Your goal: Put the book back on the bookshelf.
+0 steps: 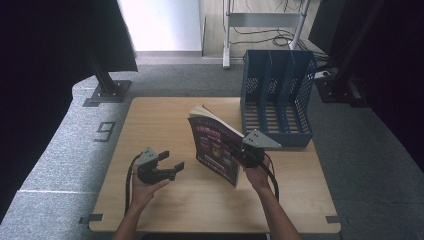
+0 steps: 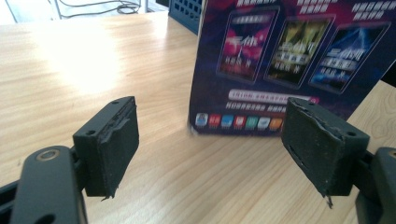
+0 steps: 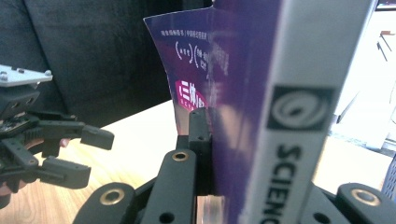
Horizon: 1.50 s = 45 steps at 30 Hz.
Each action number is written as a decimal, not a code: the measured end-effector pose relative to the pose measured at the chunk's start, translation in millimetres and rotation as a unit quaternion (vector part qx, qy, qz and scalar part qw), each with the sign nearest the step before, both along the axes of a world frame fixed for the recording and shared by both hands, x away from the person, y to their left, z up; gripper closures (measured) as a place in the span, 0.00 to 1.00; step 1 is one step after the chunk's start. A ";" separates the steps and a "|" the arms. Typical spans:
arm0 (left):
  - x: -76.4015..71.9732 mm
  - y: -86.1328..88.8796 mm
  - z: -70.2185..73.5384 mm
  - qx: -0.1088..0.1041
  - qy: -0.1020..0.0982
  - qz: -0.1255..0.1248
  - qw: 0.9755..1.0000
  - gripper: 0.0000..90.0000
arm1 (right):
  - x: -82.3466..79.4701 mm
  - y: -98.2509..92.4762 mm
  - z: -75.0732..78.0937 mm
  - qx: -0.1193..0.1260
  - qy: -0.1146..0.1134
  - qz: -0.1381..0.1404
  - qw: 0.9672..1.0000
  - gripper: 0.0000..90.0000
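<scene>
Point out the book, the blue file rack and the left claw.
book [image 1: 216,147]: high view, on its purple cover.
blue file rack [image 1: 276,131]: high view, on its slatted floor.
left claw [image 1: 171,161]: high view, midway between its open fingertips.

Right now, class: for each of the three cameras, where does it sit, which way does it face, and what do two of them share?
High view: above the near table edge, facing forward and down; both forearms, left tool, right tool clamping the book.
Left gripper view: on the left tool, jaws open, facing the book's cover.
Right gripper view: on the right tool, along the book's spine.
Shared: the book.
</scene>
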<state>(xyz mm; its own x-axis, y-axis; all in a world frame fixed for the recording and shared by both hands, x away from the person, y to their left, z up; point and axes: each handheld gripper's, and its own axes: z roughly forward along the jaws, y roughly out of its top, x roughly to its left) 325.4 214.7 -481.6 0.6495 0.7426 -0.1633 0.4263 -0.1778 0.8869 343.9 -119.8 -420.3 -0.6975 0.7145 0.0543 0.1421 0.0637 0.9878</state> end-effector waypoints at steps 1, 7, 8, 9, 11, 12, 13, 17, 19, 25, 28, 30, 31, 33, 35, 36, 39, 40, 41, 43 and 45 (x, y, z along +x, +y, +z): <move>0.0 0.0 0.0 0.000 0.000 0.000 1.000 0.21 | -0.4 0.5 1.3 0.000 0.001 -0.002 1.000 0.91; -5.6 4.2 -6.0 0.008 0.008 0.005 1.000 0.22 | -4.2 1.6 8.7 0.001 -0.005 -0.011 1.000 0.91; -5.6 4.2 -6.0 0.008 0.008 0.005 1.000 0.22 | -4.2 1.6 8.7 0.001 -0.005 -0.011 1.000 0.91; -5.6 4.3 -6.1 0.008 0.008 0.006 1.000 0.22 | -4.4 1.3 10.0 0.002 -0.005 -0.011 1.000 0.91; -5.9 5.0 -5.7 0.010 0.006 0.007 1.000 0.22 | -5.3 1.9 14.1 0.004 -0.007 -0.012 1.000 0.91; -6.0 5.4 -5.5 0.010 0.006 0.008 1.000 0.22 | -5.7 2.4 15.6 0.004 -0.010 -0.012 1.000 0.91; -6.1 5.8 -5.3 0.009 0.006 0.008 1.000 0.22 | -6.1 2.9 17.2 0.004 -0.011 -0.012 1.000 0.91; -6.6 6.5 -5.2 0.008 0.006 0.009 1.000 0.22 | -6.5 2.8 22.0 0.004 -0.016 -0.015 1.000 0.91; -6.6 6.1 -5.8 0.009 0.008 0.008 1.000 0.22 | -6.6 2.1 23.6 0.006 -0.017 -0.016 1.000 0.91; -6.6 5.9 -6.1 0.009 0.010 0.007 1.000 0.22 | -7.0 -2.3 28.8 0.011 -0.022 -0.025 0.999 0.91; -6.6 6.5 -6.1 0.007 0.011 0.009 1.000 0.22 | -7.0 -5.6 32.3 0.015 -0.025 -0.028 0.999 0.91; -6.7 6.6 -6.1 0.006 0.011 0.009 1.000 0.22 | -7.3 -6.7 33.4 0.016 -0.025 -0.030 0.999 0.91; -6.8 6.6 -6.2 0.007 0.011 0.010 1.000 0.22 | -7.4 -8.9 35.6 0.019 -0.027 -0.034 0.999 0.91; -7.0 6.4 -6.4 0.006 0.012 0.009 1.000 0.22 | -7.3 -11.4 37.7 0.021 -0.030 -0.037 0.999 0.91; -7.0 6.2 -6.5 0.006 0.012 0.009 1.000 0.22 | -7.3 -12.6 38.7 0.022 -0.031 -0.038 0.999 0.91; -7.1 5.9 -6.8 0.006 0.013 0.009 1.000 0.22 | -7.2 -14.8 40.5 0.025 -0.032 -0.041 0.998 0.91; -7.0 5.6 -7.7 0.007 0.014 0.009 1.000 0.22 | -7.0 -18.3 42.8 0.026 -0.035 -0.045 0.998 0.91; -7.0 5.6 -7.7 0.007 0.014 0.009 1.000 0.22 | -7.0 -19.5 43.6 0.026 -0.035 -0.046 0.998 0.91; -6.8 5.3 -8.4 0.009 0.015 0.010 1.000 0.22 | -7.1 -20.3 44.4 0.029 -0.035 -0.048 0.998 0.91; -6.8 5.2 -8.8 0.008 0.016 0.011 1.000 0.22 | -7.2 -22.2 46.1 0.029 -0.036 -0.051 0.998 0.91; -6.8 4.9 -9.3 0.009 0.017 0.011 1.000 0.22 | -7.1 -24.2 47.7 0.029 -0.038 -0.052 0.997 0.91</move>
<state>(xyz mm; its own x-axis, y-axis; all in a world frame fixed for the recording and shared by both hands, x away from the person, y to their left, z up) 318.6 219.5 -490.9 0.6274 0.7595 -0.1717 0.4603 -0.1838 0.8685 336.8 -144.0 -372.6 -0.6235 0.7805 0.0462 0.0687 -0.0041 0.9976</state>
